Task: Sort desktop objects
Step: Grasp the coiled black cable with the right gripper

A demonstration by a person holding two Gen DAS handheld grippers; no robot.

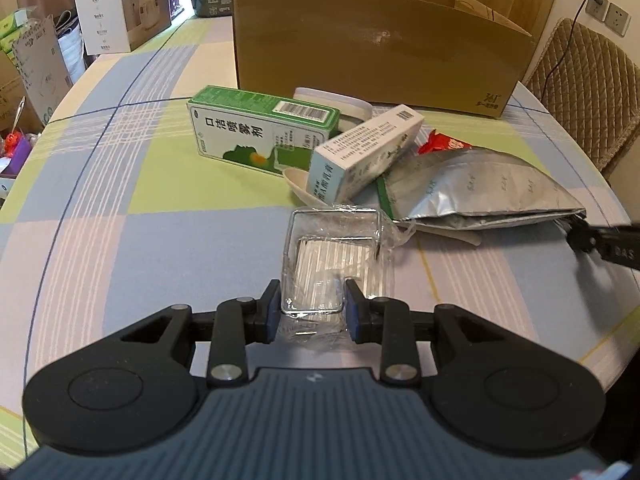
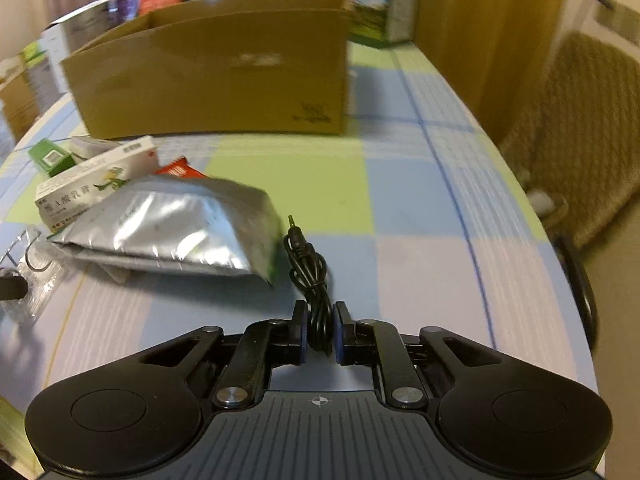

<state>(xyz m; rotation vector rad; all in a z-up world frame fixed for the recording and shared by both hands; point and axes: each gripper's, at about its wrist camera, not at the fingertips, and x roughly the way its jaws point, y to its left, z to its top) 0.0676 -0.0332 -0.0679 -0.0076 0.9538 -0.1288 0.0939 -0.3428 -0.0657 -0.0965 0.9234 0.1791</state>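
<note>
Nearest the left wrist camera, the left gripper [image 1: 311, 304] has its pads on either side of a clear box [image 1: 334, 256], a wrapped transparent case standing on the checked cloth [image 1: 120, 240]; the fingers are set about as wide as the box's near end and seem to clamp it, probably for a lift. Beyond it, at 12 o'clock, lies the unsorted heap: a green carton [image 1: 256, 132], a white carton [image 1: 360, 152] leaning across it, a spoon [image 1: 298, 184] under them, a white jar [image 1: 332, 104] behind, and a foil pouch [image 1: 480, 188] at 1 o'clock with a red wrapper [image 1: 444, 144] poking out above it. Behind everything stands the open cardboard box [image 1: 380, 52], most likely the place things are sorted into, since it sits within reach of both arms. In the right wrist view, the right gripper [image 2: 320, 332] is nearly closed and pinches a coiled black cable [image 2: 310, 264], whose jack plug points toward 12 o'clock just beside the pouch's corner. The coil hangs forward of the narrow jaws, so the hold looks adequate for carrying it to the box at 11 o'clock.
</note>
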